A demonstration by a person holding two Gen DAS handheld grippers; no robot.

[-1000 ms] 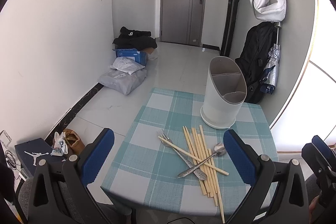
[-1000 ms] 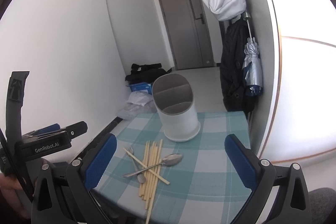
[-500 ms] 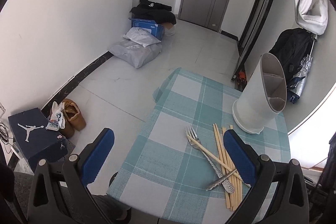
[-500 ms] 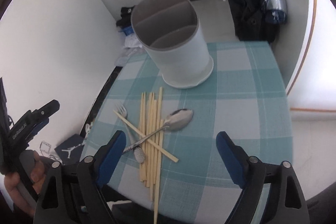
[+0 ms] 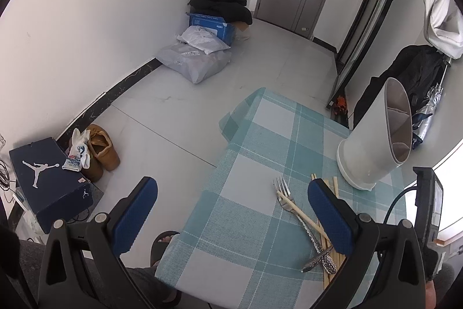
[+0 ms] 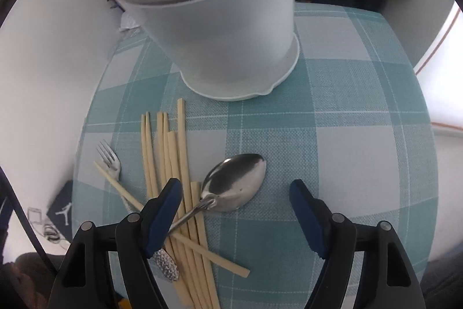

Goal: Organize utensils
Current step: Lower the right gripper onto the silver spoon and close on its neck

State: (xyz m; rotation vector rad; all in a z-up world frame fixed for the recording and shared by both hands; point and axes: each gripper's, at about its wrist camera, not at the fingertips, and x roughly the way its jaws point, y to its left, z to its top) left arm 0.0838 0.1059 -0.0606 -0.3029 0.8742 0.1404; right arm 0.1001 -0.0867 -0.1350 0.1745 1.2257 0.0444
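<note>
A white three-part utensil holder (image 6: 220, 28) stands at the far side of the checked tablecloth (image 6: 347, 106). In front of it lie several wooden chopsticks (image 6: 167, 152), a fork (image 6: 111, 161) and a spoon (image 6: 234, 184) crossed in a pile. My right gripper (image 6: 234, 187) hangs just over the spoon's bowl, pointing steeply down. Its jaws are closing, with the bowl between them and neither pad touching it. My left gripper (image 5: 231, 187) is open and empty over the table's left part. The fork (image 5: 285, 196) and the holder (image 5: 373, 146) are to its right.
On the floor to the left are a dark shoe box (image 5: 49, 178), brown shoes (image 5: 101, 152) and grey parcels (image 5: 196, 60) by the wall. A sandalled foot (image 5: 163, 243) shows under the table's near edge. Dark coats hang behind the holder.
My right gripper has dropped and tipped down over the pile, and its jaws have narrowed. My left gripper has swung to the left, so the utensils now sit at the right of its view.
</note>
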